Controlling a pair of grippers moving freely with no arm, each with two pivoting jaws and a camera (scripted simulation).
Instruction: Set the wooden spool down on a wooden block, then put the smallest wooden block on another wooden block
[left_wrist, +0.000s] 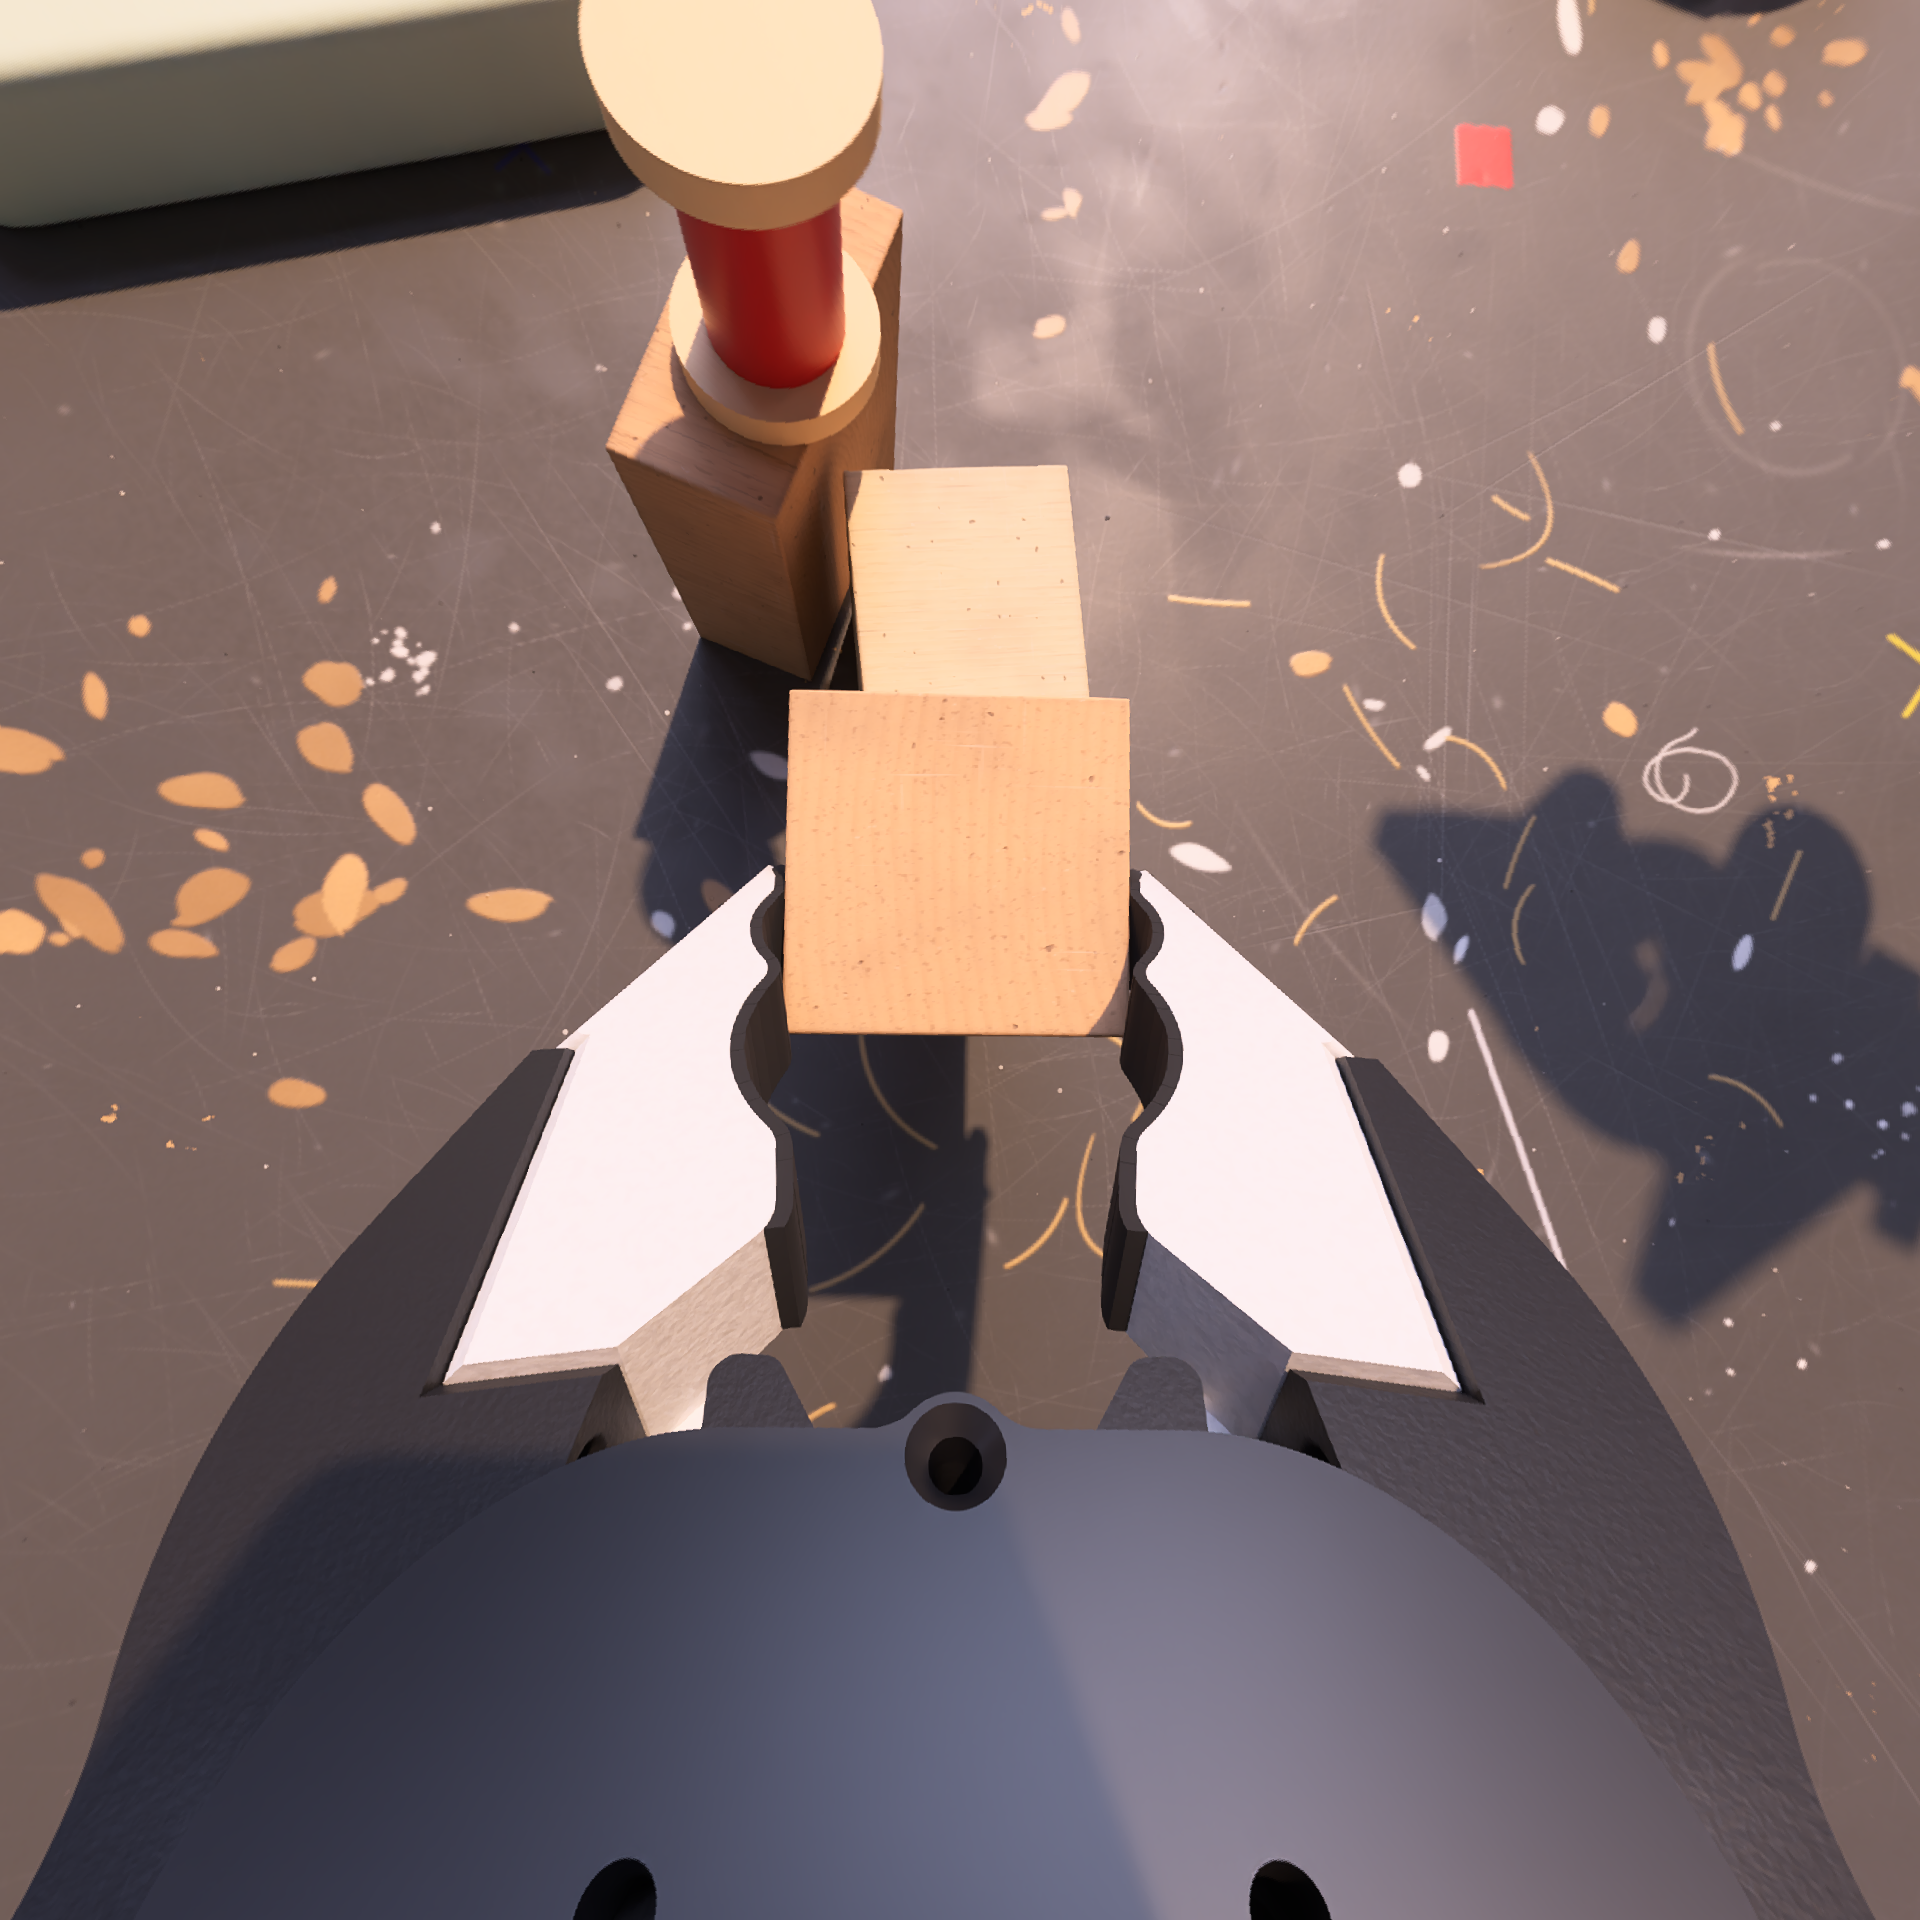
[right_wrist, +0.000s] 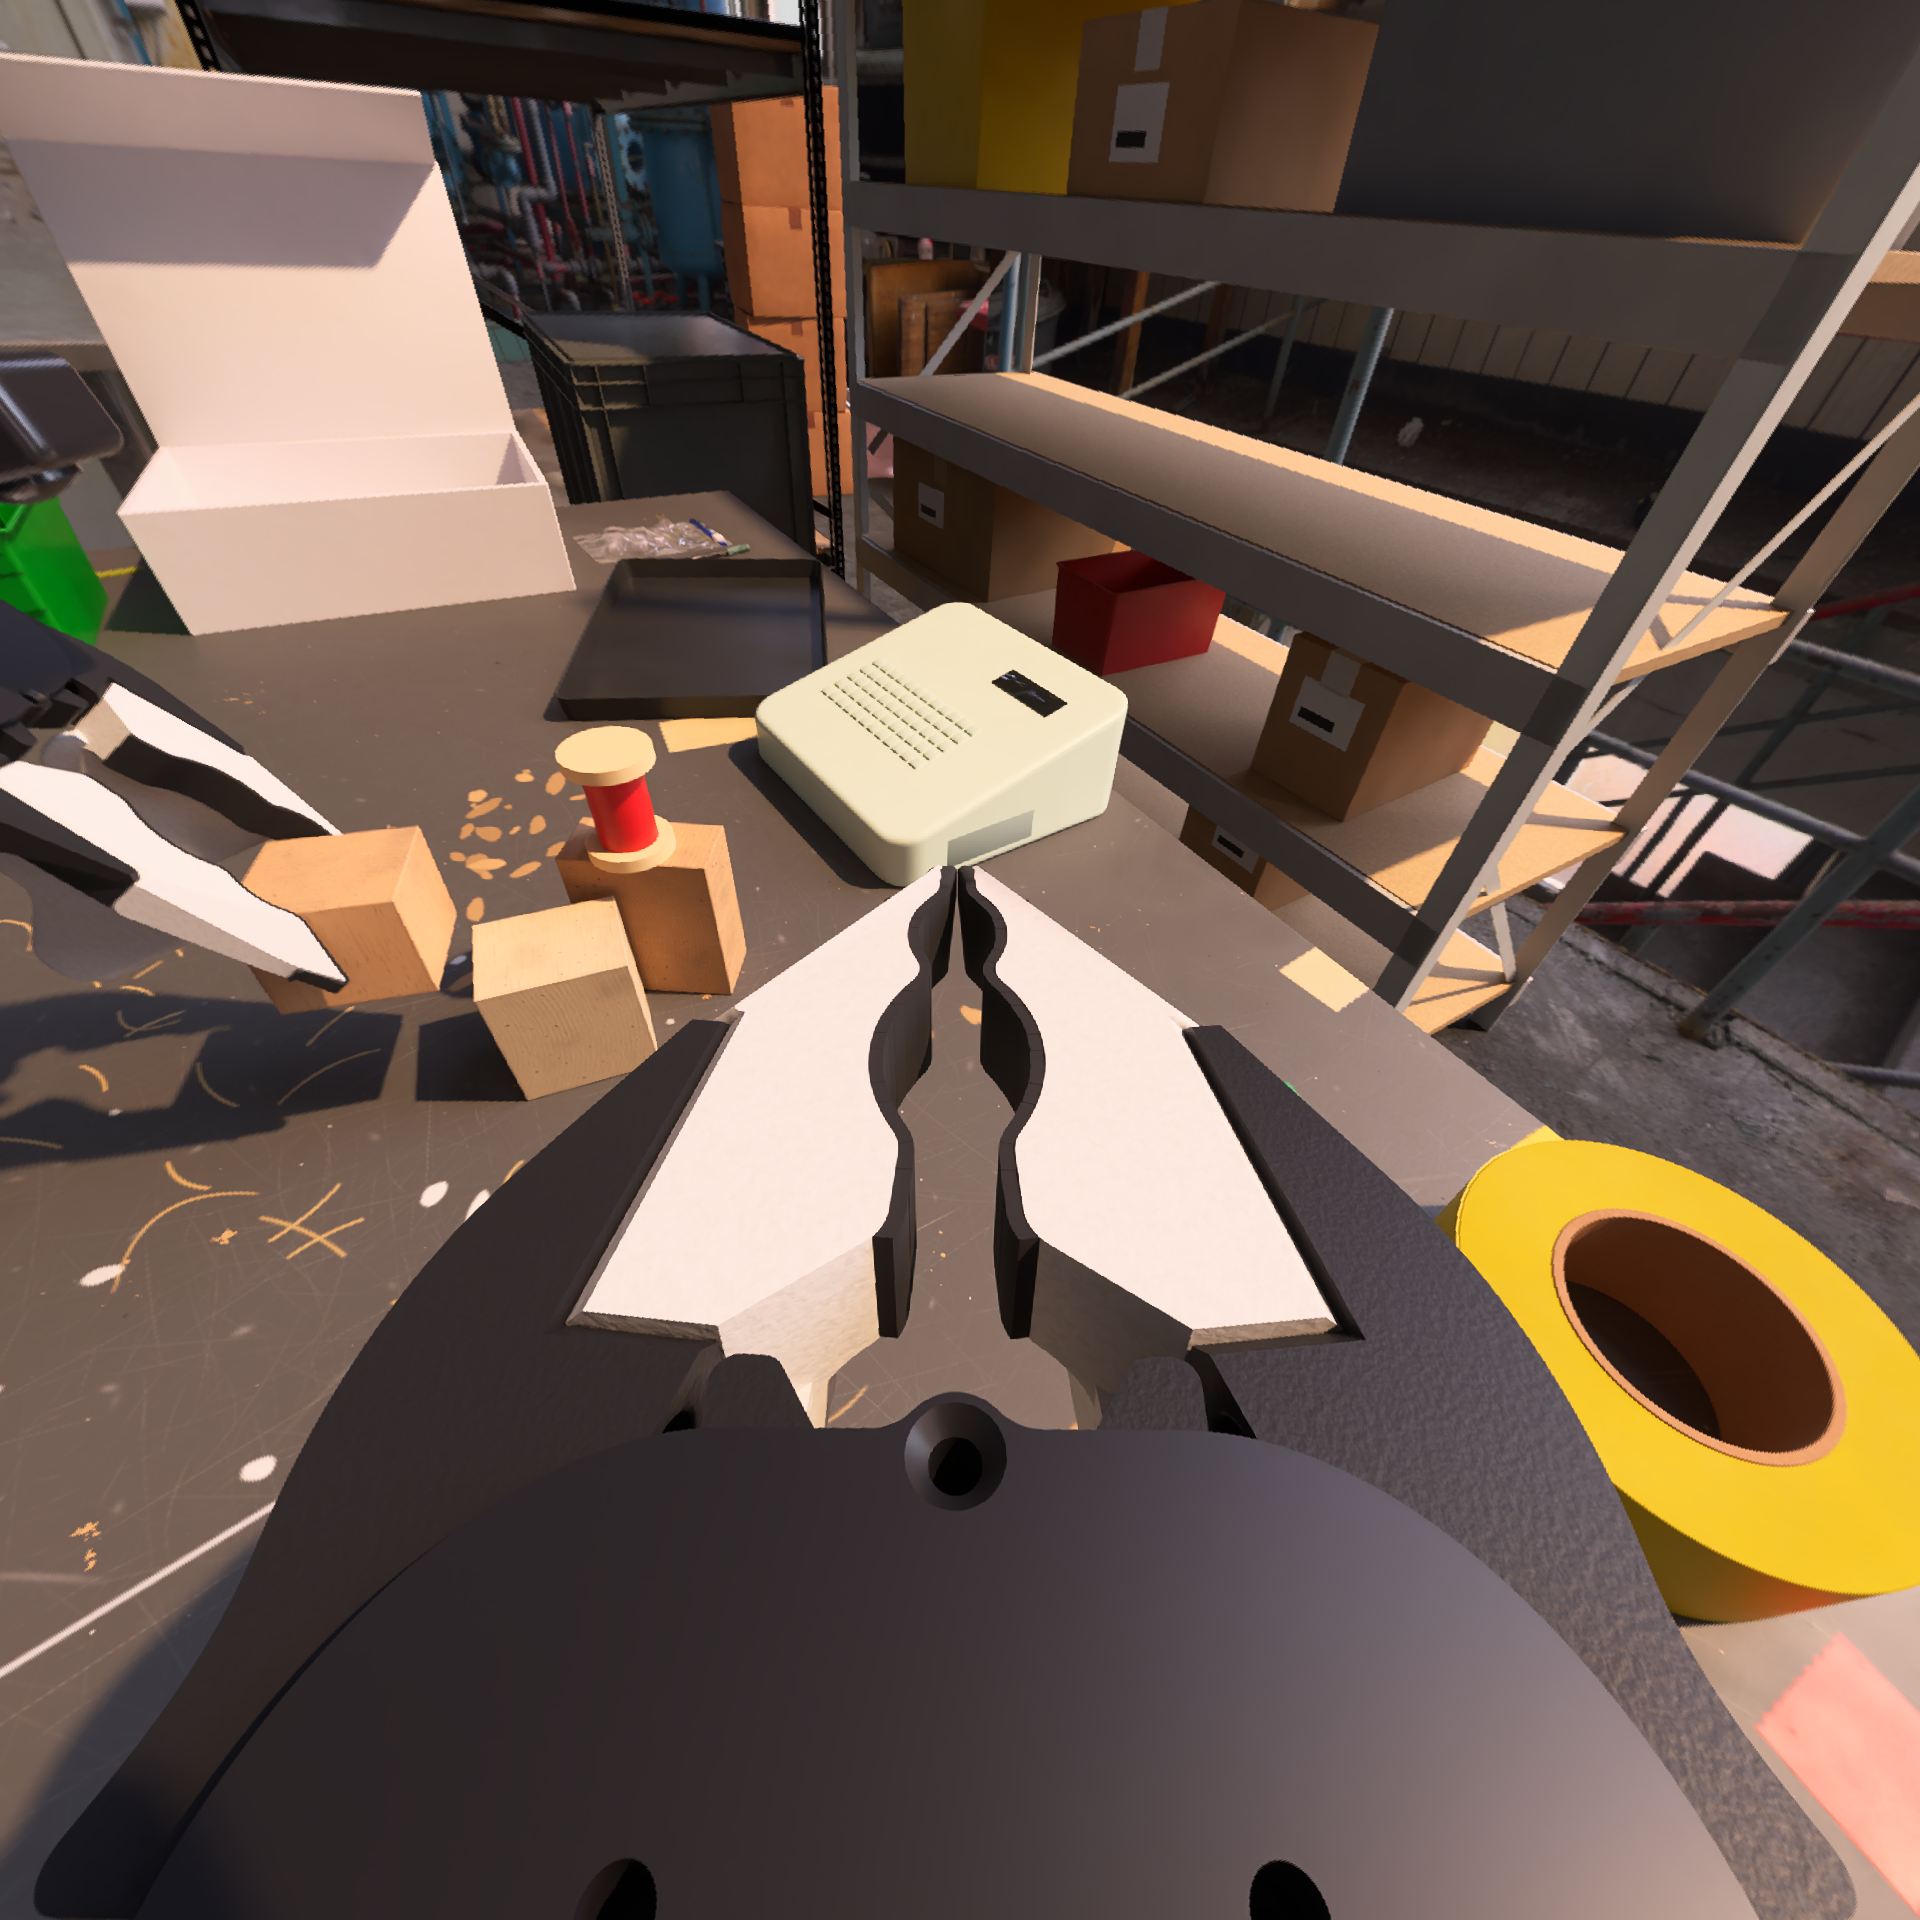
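Observation:
A wooden spool (left_wrist: 764, 281) with a red core stands upright on a tall wooden block (left_wrist: 727, 540); both also show in the right wrist view, the spool (right_wrist: 620, 800) on the block (right_wrist: 675, 914). A pale wooden block (left_wrist: 966, 582) stands right beside it, also seen in the right wrist view (right_wrist: 566, 997). My left gripper (left_wrist: 956, 883) is shut on a small wooden cube (left_wrist: 956, 810), held low just in front of the pale block; the right wrist view shows this gripper (right_wrist: 327, 904) and the cube (right_wrist: 364, 914). My right gripper (right_wrist: 956, 878) is shut and empty, off to the right of the blocks.
A cream device (right_wrist: 935, 727) lies behind the blocks. A black tray (right_wrist: 696, 634) and an open white box (right_wrist: 343, 520) sit farther back. A yellow tape roll (right_wrist: 1704, 1371) lies at the right near the table edge. Metal shelving (right_wrist: 1351, 520) stands beyond.

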